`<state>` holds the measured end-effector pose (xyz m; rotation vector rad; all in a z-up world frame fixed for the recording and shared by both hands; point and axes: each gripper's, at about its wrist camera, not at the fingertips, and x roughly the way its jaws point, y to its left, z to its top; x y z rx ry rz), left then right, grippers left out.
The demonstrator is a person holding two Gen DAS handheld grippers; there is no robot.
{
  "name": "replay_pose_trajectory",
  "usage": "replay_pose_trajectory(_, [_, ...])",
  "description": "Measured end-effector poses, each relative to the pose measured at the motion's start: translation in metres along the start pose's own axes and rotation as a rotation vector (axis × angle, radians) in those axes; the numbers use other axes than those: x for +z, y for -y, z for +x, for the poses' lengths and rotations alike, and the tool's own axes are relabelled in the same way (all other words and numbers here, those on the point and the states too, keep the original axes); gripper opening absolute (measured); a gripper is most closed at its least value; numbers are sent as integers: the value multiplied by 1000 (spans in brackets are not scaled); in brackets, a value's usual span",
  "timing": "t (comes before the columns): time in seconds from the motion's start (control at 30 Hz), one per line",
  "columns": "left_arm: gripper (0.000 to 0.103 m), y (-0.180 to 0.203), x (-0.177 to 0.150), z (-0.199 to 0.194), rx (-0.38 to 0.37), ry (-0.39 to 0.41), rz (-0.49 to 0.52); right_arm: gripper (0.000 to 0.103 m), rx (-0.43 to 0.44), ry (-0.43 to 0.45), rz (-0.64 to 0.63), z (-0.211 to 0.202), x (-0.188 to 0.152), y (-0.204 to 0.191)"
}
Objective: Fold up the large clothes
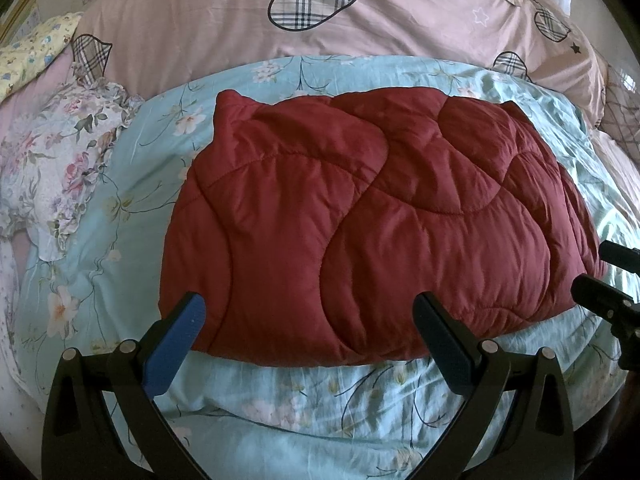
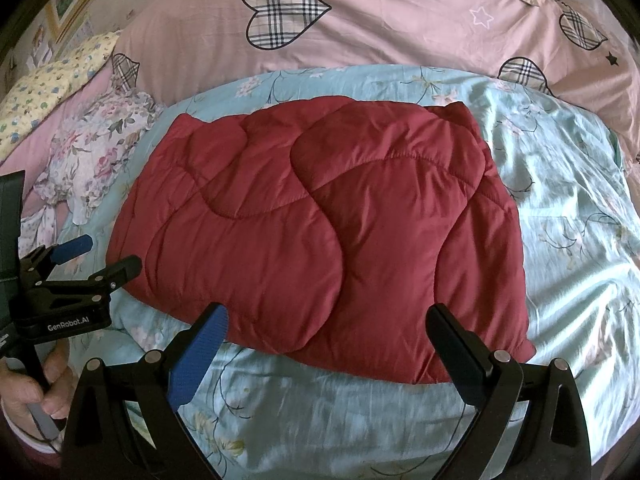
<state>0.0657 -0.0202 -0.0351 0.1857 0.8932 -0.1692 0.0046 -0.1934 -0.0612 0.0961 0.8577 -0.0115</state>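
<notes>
Both jaws gape wide and empty at the near edge of the folded red coat (image 1: pixel 372 216) on the bed (image 1: pixel 304 408); floral pillow (image 1: pixel 52 176) left, pink duvet (image 1: pixel 192 20) beyond.

Dark red quilted garment (image 1: pixel 360 216), folded, flat

Soft daylight, heavy fisheye warp

Both wrist views curved strongly and darkened to black at the corners; bright light washed out the upper right edge, glare paled the light-blue floral sheet (image 2: pixel 560 208) at right with slight smear there, and the red quilted garment (image 1: pixel 360 216) stayed sharp, softly shaded
</notes>
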Motion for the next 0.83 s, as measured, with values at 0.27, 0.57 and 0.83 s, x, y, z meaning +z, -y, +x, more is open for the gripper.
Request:
replay_pose_trajectory(0.27, [103,0,2,1,1,3,2,100,1,2,2,0,1,0])
replay_pose_trajectory(0.57, [103,1,3,4,4,3,-4,100,4,12,18,2,3,3])
replay_pose_trajectory(0.83, [103,1,5,4,-7,5,-17,100,14,15,32,5,3,6])
